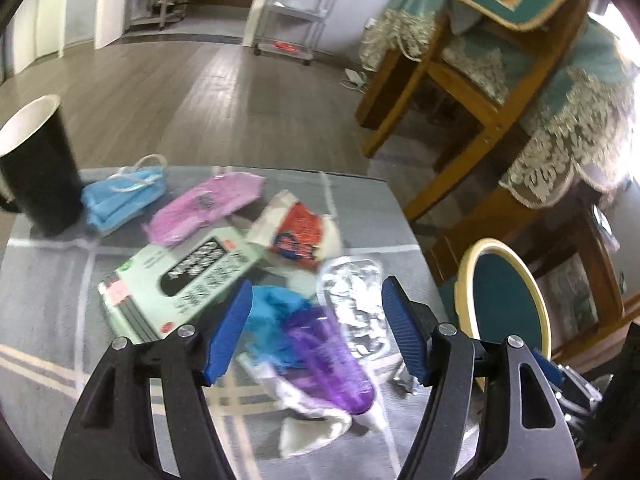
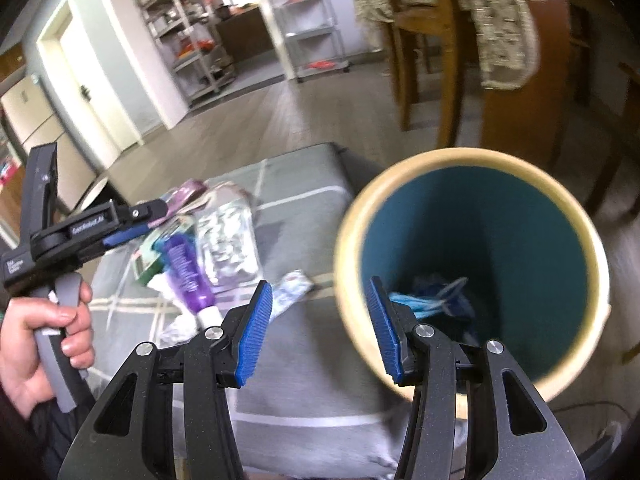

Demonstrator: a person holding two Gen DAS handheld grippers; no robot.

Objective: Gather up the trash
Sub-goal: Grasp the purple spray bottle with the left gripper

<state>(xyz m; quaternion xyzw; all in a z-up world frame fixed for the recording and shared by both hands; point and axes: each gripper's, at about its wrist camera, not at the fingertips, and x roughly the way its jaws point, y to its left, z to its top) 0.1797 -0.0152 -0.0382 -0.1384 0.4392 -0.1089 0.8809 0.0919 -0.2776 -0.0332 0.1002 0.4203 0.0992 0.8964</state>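
Trash lies on a grey checked cloth [image 1: 48,300]: a purple bottle [image 1: 328,360], a blue glove [image 1: 276,312], a silver foil pack [image 1: 356,300], a green box [image 1: 180,280], a red-and-white wrapper [image 1: 298,232], a pink packet [image 1: 204,208] and blue masks [image 1: 120,196]. My left gripper [image 1: 316,288] is open just above the bottle and glove, its pads clear of both. To the right stands a teal bin with a cream rim [image 2: 472,156], a blue mask [image 2: 420,300] inside. My right gripper [image 2: 320,292] is open, and the bin's near rim shows between its jaws, untouched.
A black paper cup [image 1: 36,168] stands at the cloth's far left. A wooden table and chairs with teal lace covers [image 1: 560,128] crowd the right. Wire shelves [image 1: 288,8] line the far wall. A hand [image 2: 40,340] holds the left gripper's handle.
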